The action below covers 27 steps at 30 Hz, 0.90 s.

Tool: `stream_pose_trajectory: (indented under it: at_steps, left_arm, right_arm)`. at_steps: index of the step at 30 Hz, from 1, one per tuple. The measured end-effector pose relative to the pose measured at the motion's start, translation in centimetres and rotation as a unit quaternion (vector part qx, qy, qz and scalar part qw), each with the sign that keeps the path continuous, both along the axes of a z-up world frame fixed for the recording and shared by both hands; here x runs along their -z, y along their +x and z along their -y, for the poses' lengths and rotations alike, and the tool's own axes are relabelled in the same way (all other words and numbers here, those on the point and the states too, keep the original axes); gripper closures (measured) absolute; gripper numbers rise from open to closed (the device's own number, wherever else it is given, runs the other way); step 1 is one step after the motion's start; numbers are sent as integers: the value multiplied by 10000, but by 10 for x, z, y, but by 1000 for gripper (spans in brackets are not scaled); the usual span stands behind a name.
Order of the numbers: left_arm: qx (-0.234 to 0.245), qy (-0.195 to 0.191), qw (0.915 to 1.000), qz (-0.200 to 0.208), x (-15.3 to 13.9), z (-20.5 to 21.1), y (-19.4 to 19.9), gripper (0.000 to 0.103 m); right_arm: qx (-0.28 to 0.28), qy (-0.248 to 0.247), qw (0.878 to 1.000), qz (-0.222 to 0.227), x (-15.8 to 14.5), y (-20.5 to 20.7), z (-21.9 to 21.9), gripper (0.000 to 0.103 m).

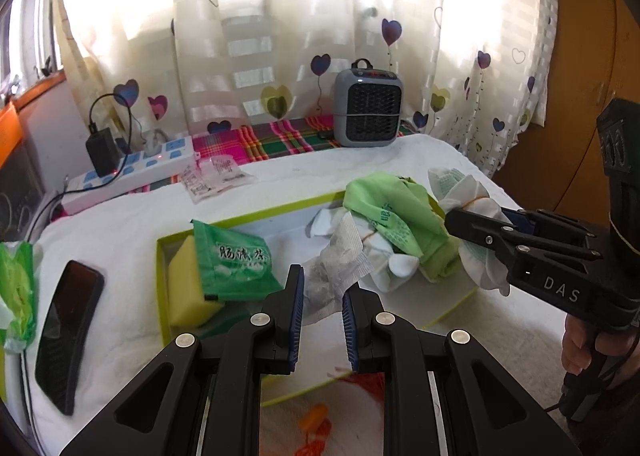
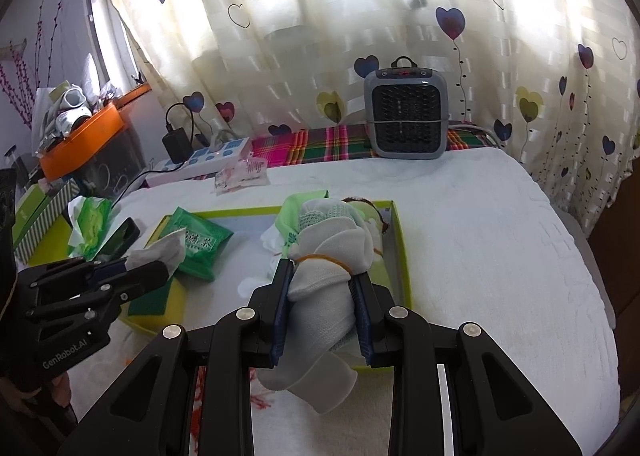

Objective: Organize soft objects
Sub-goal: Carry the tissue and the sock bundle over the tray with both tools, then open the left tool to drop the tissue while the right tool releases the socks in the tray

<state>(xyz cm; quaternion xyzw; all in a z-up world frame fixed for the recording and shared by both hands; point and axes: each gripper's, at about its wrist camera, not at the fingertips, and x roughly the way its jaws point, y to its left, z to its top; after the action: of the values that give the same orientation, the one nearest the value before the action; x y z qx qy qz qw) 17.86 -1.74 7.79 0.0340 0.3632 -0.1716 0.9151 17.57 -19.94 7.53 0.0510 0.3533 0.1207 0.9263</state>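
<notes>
Soft objects fill the lime-rimmed tray (image 1: pixel 256 211) that sits on the white towel (image 2: pixel 480 236) across the middle of both views: a green cloth (image 1: pixel 392 211) heaped at the tray's far right corner over some white socks (image 1: pixel 396 268), a green printed packet (image 1: pixel 232 260) lying on a yellow sponge (image 1: pixel 188 288) at the left end. At the lower centre of the right wrist view, your right gripper (image 2: pixel 322 306) has its fingers part-way apart and pressed against both sides of a white sock bundle (image 2: pixel 328 256) tied with a thin elastic band; the bundle stands up between the pads, over the tray's near right corner, with one loose sock end drooping below them. At the lower centre of the left wrist view, your left gripper (image 1: pixel 322 310) has its fingers narrowly parted, pinching the lower edge of a crumpled white wipe (image 1: pixel 340 260); most of the wipe sticks out beyond the fingertips over the middle of the tray. Outside the tray, a grey fan heater (image 1: pixel 368 107) stands in the upper centre by the curtain, a white power strip (image 1: pixel 132 171) lies at the upper left, and a dark phone (image 1: pixel 66 332) rests on the towel at the left edge.
</notes>
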Motion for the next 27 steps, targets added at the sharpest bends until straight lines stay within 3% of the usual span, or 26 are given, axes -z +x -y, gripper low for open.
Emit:
stream_pose_trajectory:
  at_steps: [13, 27]
  left_arm:
    - [-145, -28, 9994, -323, 22, 3, 39, 86]
    - [-245, 35, 9984, -501, 36, 6, 56, 86]
  right_arm:
    - [-79, -96, 9997, -202, 19, 39, -14, 73]
    - [-79, -256, 9994, -224, 32, 46, -19, 73]
